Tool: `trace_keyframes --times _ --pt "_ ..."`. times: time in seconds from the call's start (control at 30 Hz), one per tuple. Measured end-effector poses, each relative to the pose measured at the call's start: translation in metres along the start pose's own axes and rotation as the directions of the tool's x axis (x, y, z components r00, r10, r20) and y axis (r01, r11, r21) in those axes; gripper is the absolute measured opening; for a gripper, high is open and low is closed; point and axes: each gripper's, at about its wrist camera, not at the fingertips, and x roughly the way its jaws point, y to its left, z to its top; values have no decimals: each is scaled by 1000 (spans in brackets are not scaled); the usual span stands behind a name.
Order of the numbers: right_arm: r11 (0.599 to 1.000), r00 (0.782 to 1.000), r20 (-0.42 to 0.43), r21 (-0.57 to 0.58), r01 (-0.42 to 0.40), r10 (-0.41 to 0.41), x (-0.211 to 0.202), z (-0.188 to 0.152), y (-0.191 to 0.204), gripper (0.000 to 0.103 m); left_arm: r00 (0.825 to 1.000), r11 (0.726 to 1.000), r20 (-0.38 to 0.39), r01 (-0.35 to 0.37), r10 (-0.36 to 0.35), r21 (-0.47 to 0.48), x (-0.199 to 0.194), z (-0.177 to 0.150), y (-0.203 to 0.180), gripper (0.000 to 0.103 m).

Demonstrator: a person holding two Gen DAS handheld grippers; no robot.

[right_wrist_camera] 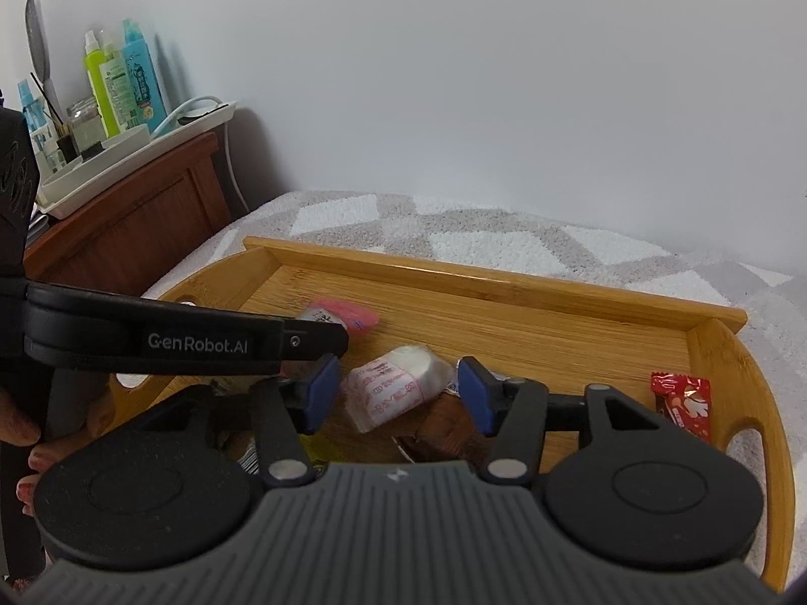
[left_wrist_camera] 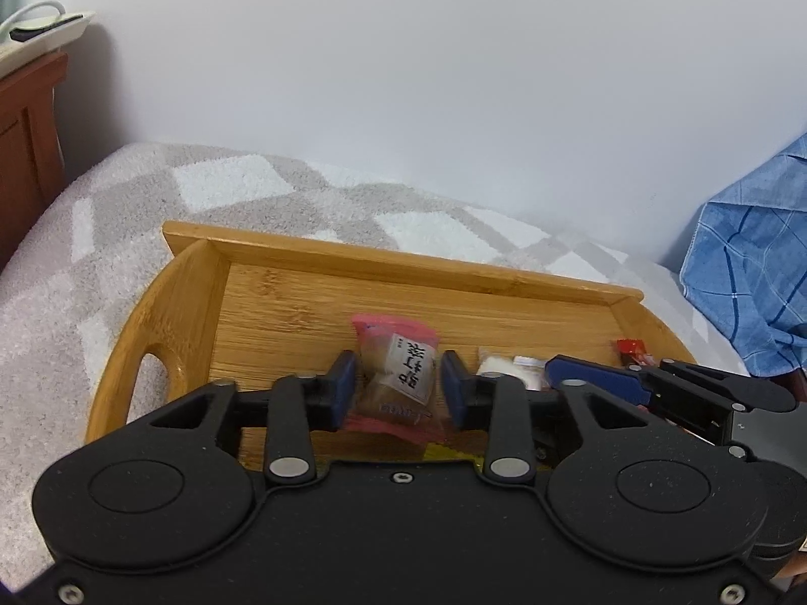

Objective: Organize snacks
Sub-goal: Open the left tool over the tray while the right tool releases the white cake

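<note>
One wooden tray, three wrapped snacks, two grippers

The left gripper carries "GenRobot.AI" in pale letters on the black side of its body, plain in the right wrist view.

The pink-wrapped snack has a white label with large black Chinese characters; they sit sideways and I cannot make them out.

The clear-wrapped snack shows red print, seemingly Chinese, too blurred to read.

The red snack packet, near the tray's right handle end, bears a white figure and tiny print, illegible.

Bottles on the cabinet have labels too small to read.
</note>
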Motion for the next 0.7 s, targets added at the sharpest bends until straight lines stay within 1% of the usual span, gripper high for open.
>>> trace_keyframes --times 0.07,0.17,0.23,0.3,0.37,0.5,0.63,0.7 --pt "1000 1000 11 4 3 -3 -7 0 2 73 1000 1000 3 8 -8 9 -9 0 -3 44" --pt "1000 999 27 -3 18 -18 -20 3 7 74 1000 1000 20 1 -1 18 -27 0 -8 52" --pt "999 999 40 -5 32 -32 -32 4 11 77 999 1000 34 0 0 21 -43 -1 -11 55" --pt "999 997 60 -11 49 -48 -46 4 18 78 999 1000 42 -2 0 28 -61 -4 -13 62" --pt "998 995 75 -11 61 -60 -60 2 25 80 998 999 58 -11 8 53 -81 -7 -17 64" --pt "996 990 108 -7 89 -87 -90 -5 42 82 996 996 85 -20 12 92 -122 -18 -28 73" --pt "994 985 137 14 107 -107 -118 -16 59 84 994 993 105 -19 7 116 -162 -32 -35 76" --pt "993 981 154 33 111 -115 -133 -24 66 85 993 992 122 -21 6 124 -180 -40 -37 79"
